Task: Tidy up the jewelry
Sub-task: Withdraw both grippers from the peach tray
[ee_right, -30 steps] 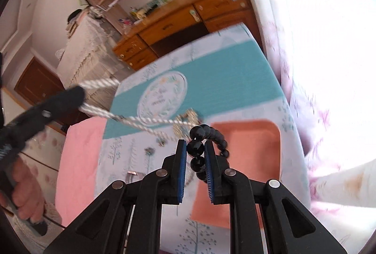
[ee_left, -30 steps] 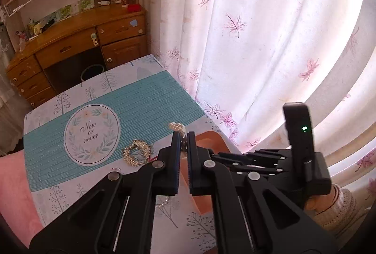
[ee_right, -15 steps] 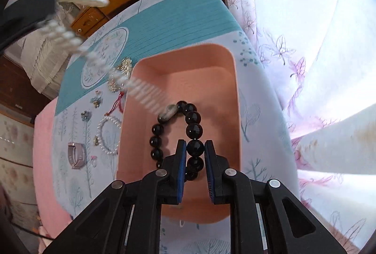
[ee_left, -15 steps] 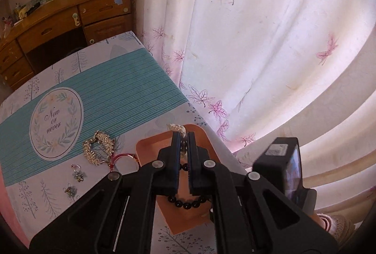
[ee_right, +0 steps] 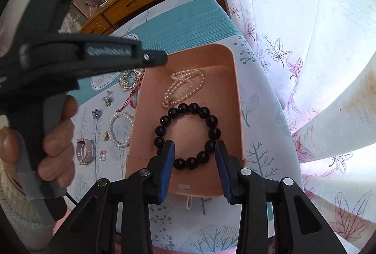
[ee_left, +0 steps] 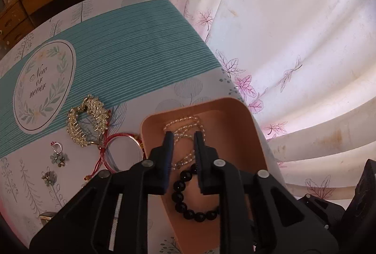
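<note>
Both necklaces now dropped in the pink tray on the teal-banded tablecloth.

I see both grippers empty, jaws parted: left gripper narrowly, right gripper wide; my left hand grips its handle.

- In the left view, the left tool covers the middle of the pearl necklace and the top beads of the black bracelet.
- The tray's near end is hidden behind that tool's arms.
- A small boxy object left of the tool is half covered and cannot be identified.
- In the right view, the left tool's body blocks most of the gold hairpiece.
- The right tool's fingers hide a few bracelet beads.
- The two small charms are too small to make out.
</note>
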Motion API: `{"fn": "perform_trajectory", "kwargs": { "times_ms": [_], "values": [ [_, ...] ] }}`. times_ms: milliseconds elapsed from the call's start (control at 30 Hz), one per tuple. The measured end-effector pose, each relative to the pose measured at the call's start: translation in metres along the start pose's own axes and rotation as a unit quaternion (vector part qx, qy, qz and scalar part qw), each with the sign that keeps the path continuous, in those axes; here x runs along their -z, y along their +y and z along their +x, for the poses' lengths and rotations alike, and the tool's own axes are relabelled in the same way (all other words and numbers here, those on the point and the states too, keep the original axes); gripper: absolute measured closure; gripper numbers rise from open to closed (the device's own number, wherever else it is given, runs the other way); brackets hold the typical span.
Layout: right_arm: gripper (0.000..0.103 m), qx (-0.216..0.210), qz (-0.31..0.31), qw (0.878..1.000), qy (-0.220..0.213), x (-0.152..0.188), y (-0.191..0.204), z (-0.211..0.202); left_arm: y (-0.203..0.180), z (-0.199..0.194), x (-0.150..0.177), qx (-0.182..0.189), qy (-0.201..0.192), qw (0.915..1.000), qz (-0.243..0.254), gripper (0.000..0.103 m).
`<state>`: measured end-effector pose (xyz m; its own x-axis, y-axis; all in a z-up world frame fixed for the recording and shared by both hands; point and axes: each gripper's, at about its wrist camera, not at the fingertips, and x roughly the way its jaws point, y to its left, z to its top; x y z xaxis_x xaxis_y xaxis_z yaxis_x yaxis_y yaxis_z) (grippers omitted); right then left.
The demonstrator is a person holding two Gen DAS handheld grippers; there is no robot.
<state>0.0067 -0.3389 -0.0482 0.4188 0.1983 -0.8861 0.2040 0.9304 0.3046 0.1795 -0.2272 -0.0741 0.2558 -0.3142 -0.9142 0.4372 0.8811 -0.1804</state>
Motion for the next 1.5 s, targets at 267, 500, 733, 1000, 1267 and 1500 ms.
{"fn": "perform_trajectory", "kwargs": {
  "times_ms": [267,500,733,1000,1267,1500],
  "values": [
    [0.067,-0.004,-0.011,1.000,-0.013,0.005,0.016,-0.006,0.012,-0.057,0.041,-0.013,-0.070,0.9974,-0.012,0.060],
    [0.067,0.001,-0.030,0.999,-0.021,0.013,0.036,-0.012,0.034,-0.094,0.095,-0.046,-0.091,0.9940,-0.037,0.060],
    [0.067,0.006,-0.046,0.999,-0.026,0.021,0.057,-0.022,0.071,-0.126,0.143,-0.080,-0.105,0.9885,-0.075,0.060],
    [0.067,0.011,-0.074,0.996,-0.041,0.033,0.094,-0.039,0.102,-0.165,0.182,-0.111,-0.132,0.9790,-0.108,0.060],
    [0.067,0.031,-0.123,0.991,-0.048,0.036,0.148,-0.043,0.145,-0.174,0.206,-0.120,-0.147,0.9712,-0.144,0.060],
    [0.067,0.038,-0.144,0.988,-0.032,0.025,0.187,-0.023,0.183,-0.163,0.214,-0.152,-0.138,0.9653,-0.162,0.060]
  ]
}}
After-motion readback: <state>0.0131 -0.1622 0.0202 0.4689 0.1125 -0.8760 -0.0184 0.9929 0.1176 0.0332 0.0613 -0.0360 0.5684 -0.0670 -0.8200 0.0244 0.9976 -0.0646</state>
